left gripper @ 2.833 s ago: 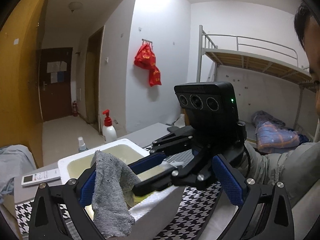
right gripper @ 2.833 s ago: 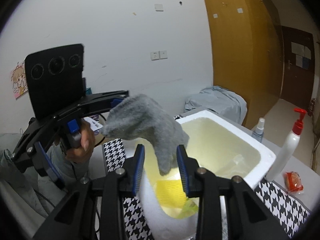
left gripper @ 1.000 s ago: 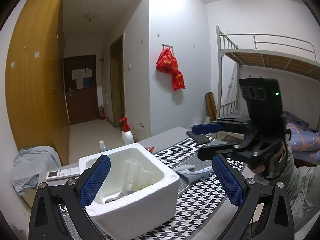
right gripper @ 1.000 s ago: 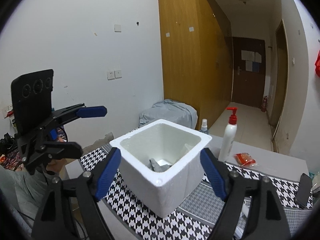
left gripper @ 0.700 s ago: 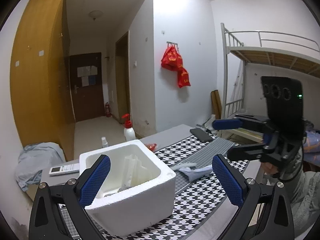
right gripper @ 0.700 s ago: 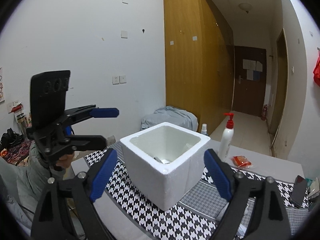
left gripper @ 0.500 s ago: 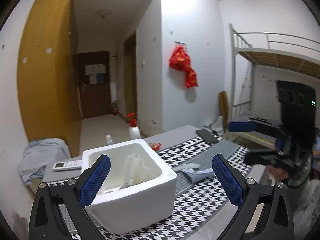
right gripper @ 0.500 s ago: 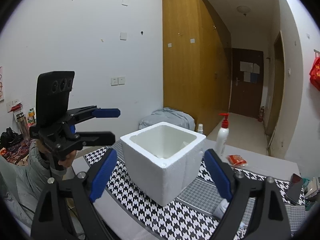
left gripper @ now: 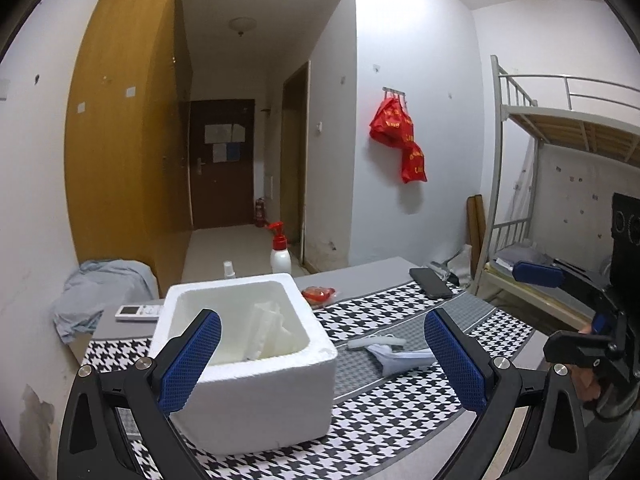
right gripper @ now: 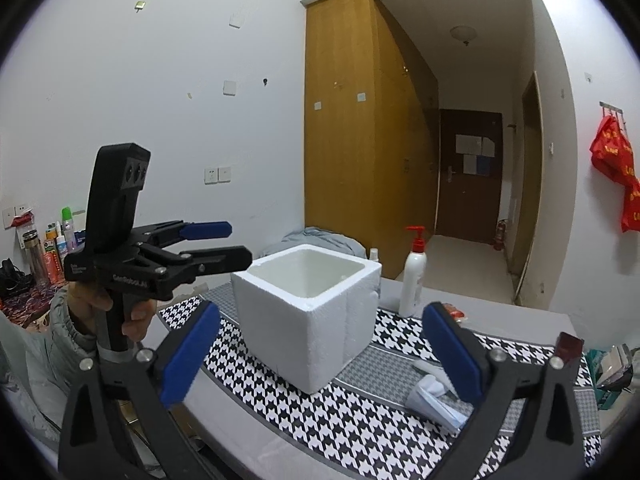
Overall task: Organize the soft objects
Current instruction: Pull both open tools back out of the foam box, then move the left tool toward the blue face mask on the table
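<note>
- The left gripper is held above the near edge of the worktop, its blue-padded jaws spread wide and holding nothing.
- Directly ahead of it and slightly to its left stands a white foam box, open at the top. Pale, crumpled material lies inside; what it is cannot be made out.
- Ahead and to the right of the left gripper, a small pale blue-white soft item lies flat on the checked cloth, just beside the box and not touching it.
- The right gripper hovers on the opposite side of the box, also wide open and empty. The box sits just ahead of it; the soft item lies low and to its right, near its right finger.
- Farther out past the box are a white pump bottle, a remote control, a red packet and a dark phone.
- Judged step: both hands are free between items, with one loose soft piece not yet in the box.
- Judged next move: the right gripper, being nearer, should lower over the piece, close on a raised fold, lift it clear of the cloth and carry it over the box rim before opening.
</note>
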Available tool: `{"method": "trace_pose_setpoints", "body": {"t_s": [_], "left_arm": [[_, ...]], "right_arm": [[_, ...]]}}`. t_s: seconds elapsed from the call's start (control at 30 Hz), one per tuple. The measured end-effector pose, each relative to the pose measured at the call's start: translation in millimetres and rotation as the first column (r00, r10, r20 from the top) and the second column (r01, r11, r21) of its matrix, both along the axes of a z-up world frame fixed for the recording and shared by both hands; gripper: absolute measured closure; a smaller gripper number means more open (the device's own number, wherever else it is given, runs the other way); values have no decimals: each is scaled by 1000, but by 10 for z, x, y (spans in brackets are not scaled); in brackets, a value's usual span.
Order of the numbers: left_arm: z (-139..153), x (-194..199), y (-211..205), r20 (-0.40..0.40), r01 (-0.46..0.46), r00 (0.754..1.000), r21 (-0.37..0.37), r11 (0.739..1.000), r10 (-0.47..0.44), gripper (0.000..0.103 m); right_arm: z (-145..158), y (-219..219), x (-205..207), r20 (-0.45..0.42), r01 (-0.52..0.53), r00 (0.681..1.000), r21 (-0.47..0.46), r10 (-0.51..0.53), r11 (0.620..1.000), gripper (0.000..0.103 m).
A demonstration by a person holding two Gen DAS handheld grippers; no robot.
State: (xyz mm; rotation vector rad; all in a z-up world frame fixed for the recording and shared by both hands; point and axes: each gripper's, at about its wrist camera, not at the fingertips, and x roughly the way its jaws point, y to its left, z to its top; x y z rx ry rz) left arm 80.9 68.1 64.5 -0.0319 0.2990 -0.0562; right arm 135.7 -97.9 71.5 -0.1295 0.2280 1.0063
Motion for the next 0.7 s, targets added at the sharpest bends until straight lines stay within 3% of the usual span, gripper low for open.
{"method": "trace_pose_setpoints", "body": {"t_s": [0.1, 0.43, 0.7], "left_arm": [[-29, -31, -57, 12, -30, 999, -23, 999, 31, 1], [-57, -229, -270, 85, -122, 989, 6, 993, 121, 1], [-166, -303, -358, 123, -109, 987, 4, 994, 107, 1]], "right_arm": [[-15, -96, -55, 7, 20, 1000, 13, -20, 1000, 1], [-113, -371, -247, 33, 109, 993, 21, -110, 994, 1], [-206, -486, -379, 51, 186, 981, 25, -188, 982, 1]]}}
